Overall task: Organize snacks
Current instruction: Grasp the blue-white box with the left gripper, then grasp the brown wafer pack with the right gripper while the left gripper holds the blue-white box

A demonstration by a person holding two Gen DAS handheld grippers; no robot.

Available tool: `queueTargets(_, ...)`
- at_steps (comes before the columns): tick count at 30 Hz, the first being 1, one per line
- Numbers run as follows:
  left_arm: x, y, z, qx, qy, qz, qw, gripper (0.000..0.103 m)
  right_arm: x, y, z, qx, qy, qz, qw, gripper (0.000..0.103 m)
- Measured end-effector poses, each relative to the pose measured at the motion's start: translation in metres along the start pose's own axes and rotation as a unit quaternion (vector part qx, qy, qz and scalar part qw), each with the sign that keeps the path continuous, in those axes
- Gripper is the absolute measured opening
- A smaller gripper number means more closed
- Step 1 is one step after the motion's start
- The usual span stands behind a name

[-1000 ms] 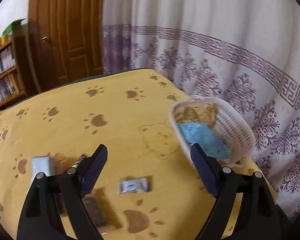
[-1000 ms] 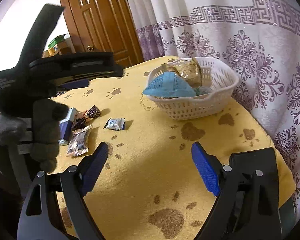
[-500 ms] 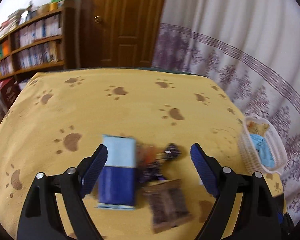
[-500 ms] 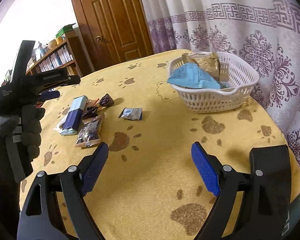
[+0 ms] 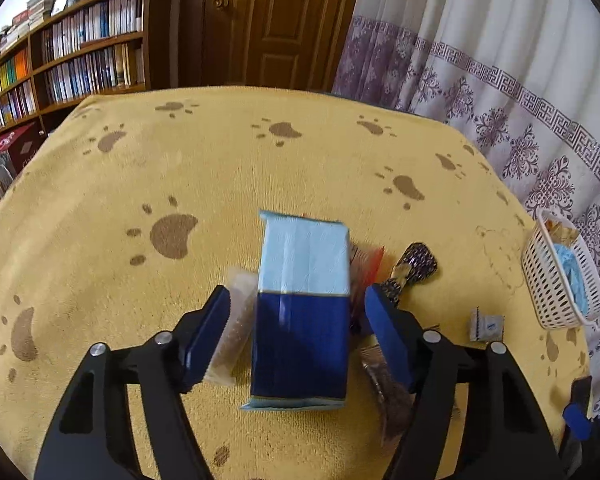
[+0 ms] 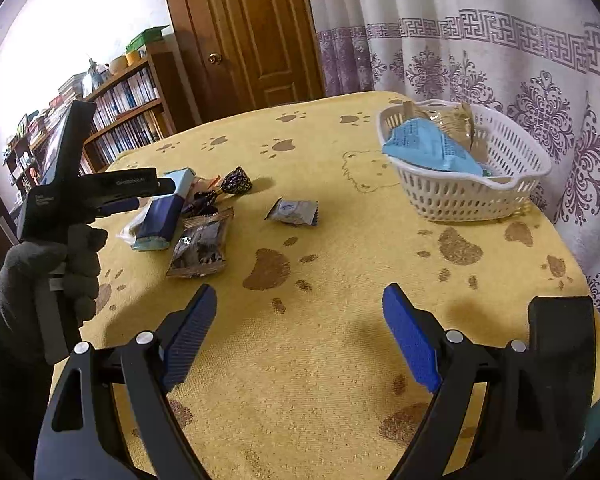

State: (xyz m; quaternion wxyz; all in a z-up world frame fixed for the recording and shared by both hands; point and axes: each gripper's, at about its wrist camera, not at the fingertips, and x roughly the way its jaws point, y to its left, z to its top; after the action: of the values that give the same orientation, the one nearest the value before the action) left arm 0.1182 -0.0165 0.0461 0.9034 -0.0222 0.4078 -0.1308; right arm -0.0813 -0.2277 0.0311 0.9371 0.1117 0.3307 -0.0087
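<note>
we have the left gripper (image 5: 298, 328) straddling the blue packet (image 5: 302, 312), jaws closing, not yet pressing, for the basket (image 6: 468, 196). right gripper (image 6: 300, 334) waits open, empty.

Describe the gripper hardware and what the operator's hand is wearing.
Both the left gripper and the right gripper have black angular arms with silver pivot screws and ribbed blue pads. The right wrist view shows the left unit's black pistol-style body with small white lettering, and a dark grey knit glove.
</note>
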Motion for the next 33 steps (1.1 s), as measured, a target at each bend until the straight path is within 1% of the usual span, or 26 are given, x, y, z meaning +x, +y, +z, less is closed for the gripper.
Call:
queueTargets(3,0.008,0.002,-0.003,-0.001,0.005,0.000,1.0000,0.066,0.004,0.002,0.001,-0.003,0.005,0.000,1.000,0.086)
queueTargets(7,0.010,0.000,-0.007,0.017,-0.006,0.003,0.9998,0.066,0.009,0.008,0.000,-0.010,0.011,0.000,1.000,0.086)
queueTargets(14,0.012,-0.004,-0.009,0.032,-0.017,-0.018,0.9992,0.066,0.018,0.019,0.001,-0.024,0.022,0.002,0.999,0.086)
queueTargets(18,0.013,-0.010,-0.013,0.052,-0.025,-0.007,0.9983,0.065,0.022,0.024,0.002,-0.029,0.027,0.001,0.999,0.086)
queueTargets(21,0.014,-0.013,-0.015,0.061,-0.032,0.012,0.9976,0.057,0.027,0.028,0.002,-0.034,0.031,0.002,0.999,0.086)
queueTargets(22,0.014,-0.013,-0.015,0.060,-0.033,0.015,0.9975,0.053,0.028,0.029,0.002,-0.035,0.032,0.002,0.999,0.086)
queueTargets(24,0.012,-0.009,-0.015,0.053,-0.034,0.009,0.9980,0.050,0.031,0.032,0.002,-0.040,0.035,0.003,0.999,0.086)
queueTargets(27,0.009,-0.004,-0.014,0.041,-0.039,0.009,0.9984,0.050,0.033,0.035,0.004,-0.047,0.034,0.001,0.998,0.086)
queueTargets(33,-0.013,0.012,-0.010,0.013,-0.063,0.007,0.9979,0.050,0.040,0.037,0.010,-0.046,0.033,0.003,0.998,0.086)
